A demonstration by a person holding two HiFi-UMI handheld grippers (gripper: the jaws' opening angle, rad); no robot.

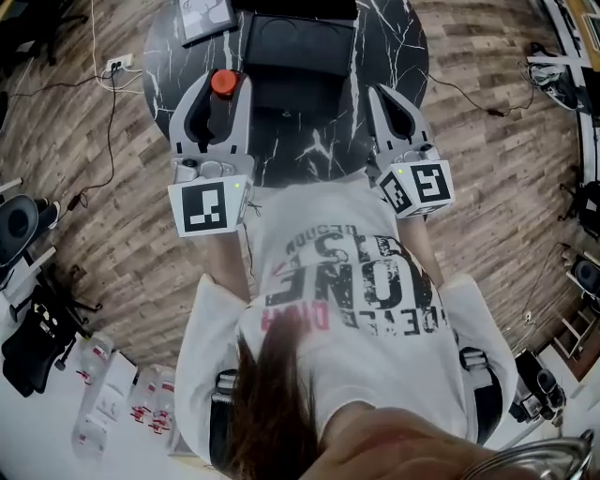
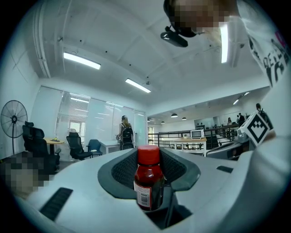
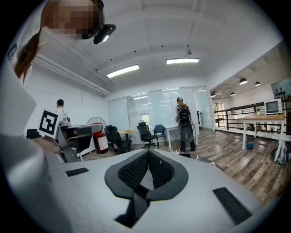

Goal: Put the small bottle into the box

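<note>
A small dark-red bottle [image 1: 223, 82] with a red cap stands upright between the jaws of my left gripper [image 1: 221, 96], which is shut on it over the left side of the round black marble table [image 1: 319, 150]. In the left gripper view the bottle [image 2: 148, 182] fills the gap between the pads. A black box [image 1: 298, 49] sits open at the table's far middle, just right of the bottle. My right gripper [image 1: 382, 97] hovers over the table's right side with its jaws shut and nothing in them; its pads meet in the right gripper view [image 3: 148, 154].
A grey flat device [image 1: 206, 17] lies at the table's far left edge. A power strip [image 1: 117, 64] and cables lie on the wooden floor to the left. Office chairs [image 3: 146, 133], desks and standing people are farther off in the room.
</note>
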